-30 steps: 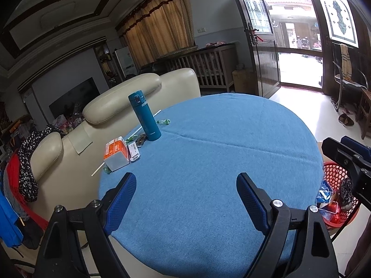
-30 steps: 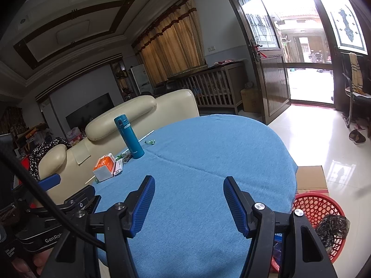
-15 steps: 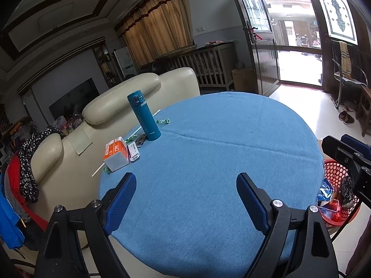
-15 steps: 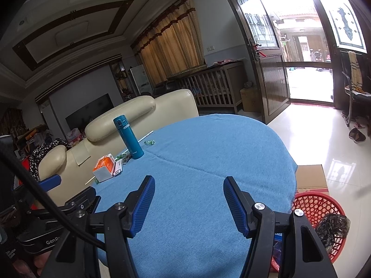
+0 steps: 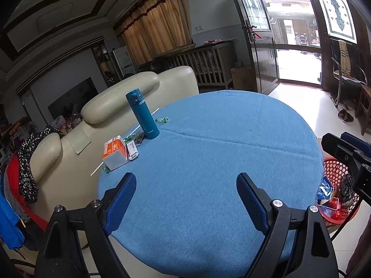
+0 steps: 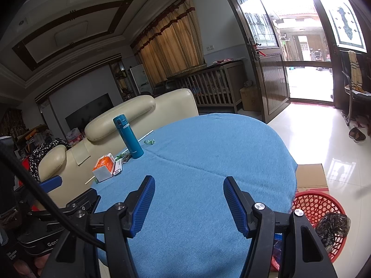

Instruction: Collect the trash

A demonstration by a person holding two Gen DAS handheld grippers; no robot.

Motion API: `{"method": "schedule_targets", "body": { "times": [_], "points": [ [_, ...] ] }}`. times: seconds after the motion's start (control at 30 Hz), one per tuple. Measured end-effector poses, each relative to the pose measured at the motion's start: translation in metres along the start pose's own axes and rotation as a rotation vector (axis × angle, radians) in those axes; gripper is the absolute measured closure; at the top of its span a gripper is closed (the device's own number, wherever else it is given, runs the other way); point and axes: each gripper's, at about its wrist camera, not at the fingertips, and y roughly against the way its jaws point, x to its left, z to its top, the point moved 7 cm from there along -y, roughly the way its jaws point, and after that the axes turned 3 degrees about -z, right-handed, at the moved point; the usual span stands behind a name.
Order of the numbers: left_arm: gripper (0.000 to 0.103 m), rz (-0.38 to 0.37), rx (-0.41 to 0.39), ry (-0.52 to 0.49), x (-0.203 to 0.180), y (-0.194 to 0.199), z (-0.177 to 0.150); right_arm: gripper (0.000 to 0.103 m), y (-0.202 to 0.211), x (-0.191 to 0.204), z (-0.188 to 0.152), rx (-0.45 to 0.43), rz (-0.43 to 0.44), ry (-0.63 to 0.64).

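the trash sits bunched at the left edge of the round blue-covered surface (image 5: 208,162): a green candy wrapper (image 5: 162,120) just right of the upright teal flask (image 5: 142,113), more green wrappers (image 5: 129,137) and a dark packet (image 5: 140,137) at the flask's foot, then a small white labelled packet (image 5: 132,150) lying against an orange-and-white box (image 5: 115,152). a thin white straw (image 5: 146,119) runs slantwise behind the flask, and a second white stick (image 5: 96,171) pokes out past the cloth's edge below the box. at the lower right of the frame, beside the surface and on the floor, stands a red mesh basket (image 5: 334,169) with some wrappers and a dark crumpled bag already in it.

the left claw (image 5: 186,197) hangs over the near part of the cloth, its blue pads wide apart with nothing between them. the right claw (image 6: 187,199) also hovers low over the cloth, pads apart and empty, well short of the litter. behind the surface is a cream leather sofa (image 5: 129,85), clothes heaped on its left arm.
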Motion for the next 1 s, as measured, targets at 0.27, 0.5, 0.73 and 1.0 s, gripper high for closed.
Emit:
{"method": "schedule_targets", "body": {
  "times": [0.27, 0.5, 0.73, 1.0],
  "points": [
    [0.014, -0.002, 0.002, -0.003, -0.0029, 0.0003, -0.0009, 0.038, -0.0006, -0.0008, 0.0001, 0.002, 0.001, -0.003],
    [0.014, -0.005, 0.004, -0.006, -0.0052, 0.0001, -0.0018, 0.038, -0.0004, -0.0016, -0.0004, 0.004, 0.000, -0.003],
    [0.014, -0.009, 0.006, -0.006, -0.0054, 0.0002, -0.0024, 0.038, -0.0010, -0.0017, -0.0006, 0.002, -0.001, -0.003],
    [0.014, -0.011, 0.008, -0.004, -0.0048, -0.0005, -0.0028, 0.038, -0.0011, -0.0016, -0.0007, 0.002, -0.001, -0.002]
  ]
}}
